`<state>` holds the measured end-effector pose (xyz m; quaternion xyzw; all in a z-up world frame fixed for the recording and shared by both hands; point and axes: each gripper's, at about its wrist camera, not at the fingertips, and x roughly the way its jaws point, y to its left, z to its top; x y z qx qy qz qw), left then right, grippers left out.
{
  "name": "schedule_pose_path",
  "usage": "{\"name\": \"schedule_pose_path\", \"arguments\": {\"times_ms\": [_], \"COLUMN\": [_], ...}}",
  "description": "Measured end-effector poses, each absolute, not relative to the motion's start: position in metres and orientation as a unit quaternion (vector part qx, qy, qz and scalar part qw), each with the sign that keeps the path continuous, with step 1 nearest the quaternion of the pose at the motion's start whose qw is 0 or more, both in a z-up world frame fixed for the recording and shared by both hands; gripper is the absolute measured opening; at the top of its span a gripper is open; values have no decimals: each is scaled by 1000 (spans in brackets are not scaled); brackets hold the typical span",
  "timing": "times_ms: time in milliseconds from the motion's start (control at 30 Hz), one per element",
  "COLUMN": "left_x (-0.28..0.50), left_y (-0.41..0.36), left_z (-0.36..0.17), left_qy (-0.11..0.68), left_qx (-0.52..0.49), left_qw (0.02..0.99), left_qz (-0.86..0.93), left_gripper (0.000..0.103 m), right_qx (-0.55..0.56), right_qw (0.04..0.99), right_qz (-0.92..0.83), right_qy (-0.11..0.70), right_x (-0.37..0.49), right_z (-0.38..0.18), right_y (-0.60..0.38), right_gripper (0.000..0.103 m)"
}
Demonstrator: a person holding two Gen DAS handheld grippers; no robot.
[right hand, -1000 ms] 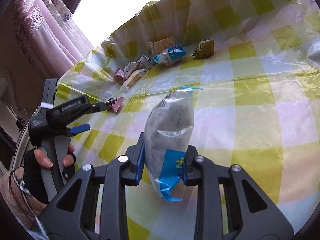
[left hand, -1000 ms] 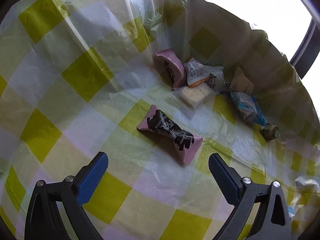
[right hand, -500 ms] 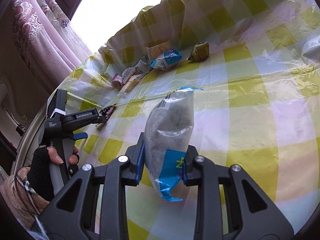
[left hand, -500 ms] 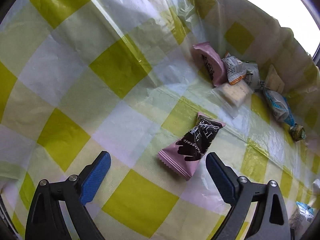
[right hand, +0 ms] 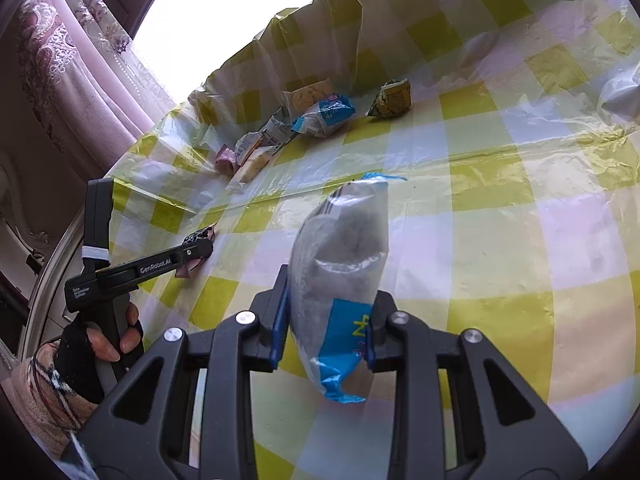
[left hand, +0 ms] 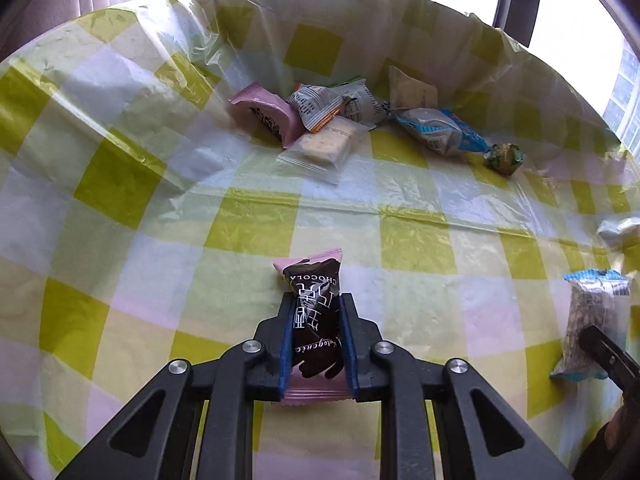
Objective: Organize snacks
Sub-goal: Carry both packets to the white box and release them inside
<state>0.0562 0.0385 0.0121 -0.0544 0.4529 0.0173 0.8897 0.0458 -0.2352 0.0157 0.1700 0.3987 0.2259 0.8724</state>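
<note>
A pink and dark chocolate packet (left hand: 316,280) lies on the yellow-checked tablecloth (left hand: 120,184). My left gripper (left hand: 314,300) has its jaws closing on it, and the blue pads press both of its sides. In the right wrist view the left gripper (right hand: 200,246) reaches in from the left, held by a gloved hand (right hand: 92,344). My right gripper (right hand: 332,286) is shut on a clear grey snack bag with blue ends (right hand: 344,240) and holds it upright above the cloth. That bag (left hand: 592,320) also shows at the right edge of the left wrist view.
Several snacks sit in a loose pile at the far side: a pink packet (left hand: 268,116), a clear cracker pack (left hand: 324,148), a blue-and-grey bag (left hand: 436,132), a green-gold candy (left hand: 504,158). Behind them the cloth's edge (left hand: 320,12) stands up. A curtain (right hand: 60,60) hangs at the left.
My left gripper moved down over the pink chocolate packet, rolled to line up with it, and went from wide open to shut on it. The right gripper and its bag stayed still.
</note>
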Motion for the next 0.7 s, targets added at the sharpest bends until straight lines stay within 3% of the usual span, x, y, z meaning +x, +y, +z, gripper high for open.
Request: {"name": "schedule_pose_path", "arguments": {"times_ms": [167,700], "left_x": [24,32], "left_y": [32,39], "left_z": [9,9], "left_qy": [414,414], "left_qx": [-32,-50], "left_qw": [910,909], "left_qz": [18,17], "left_gripper": [21,22], "right_qx": [171,178], "right_qw": [872,875], "right_qz": [228,204], "right_qy": [398,401], "right_x": [46,46], "right_z": [16,15], "right_y": [-235,-238], "right_gripper": [33,33]}}
